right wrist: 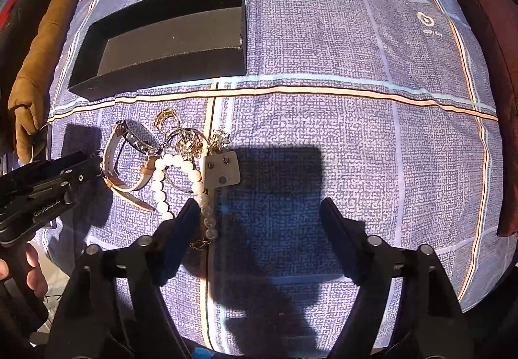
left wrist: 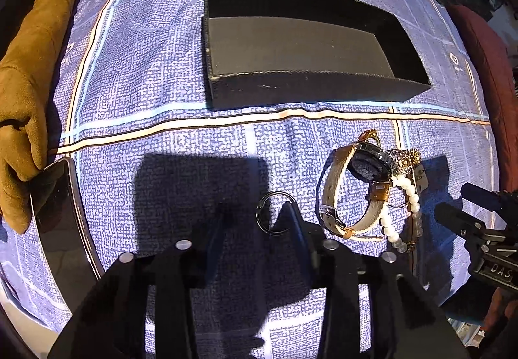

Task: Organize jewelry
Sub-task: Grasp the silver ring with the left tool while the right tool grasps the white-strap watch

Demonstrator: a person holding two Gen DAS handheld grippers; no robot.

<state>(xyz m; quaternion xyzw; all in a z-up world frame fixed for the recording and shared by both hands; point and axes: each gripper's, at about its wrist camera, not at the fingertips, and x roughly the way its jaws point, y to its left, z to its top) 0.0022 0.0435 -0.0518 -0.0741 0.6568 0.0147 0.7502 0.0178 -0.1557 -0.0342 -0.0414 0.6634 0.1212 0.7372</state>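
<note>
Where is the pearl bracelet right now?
Right wrist view: the pearl bracelet lies on the tablecloth, between the watch and the grey earring card, in front of the black box.

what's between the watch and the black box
Only bare checked cloth with an orange stripe crossing it; nothing else lies between the watch and the black box. Both wrist views show this.

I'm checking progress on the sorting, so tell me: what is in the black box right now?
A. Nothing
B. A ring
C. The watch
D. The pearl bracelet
A: the black box shows only its bare dark floor, while the watch and pearl bracelet lie on the cloth in front of it.
</note>
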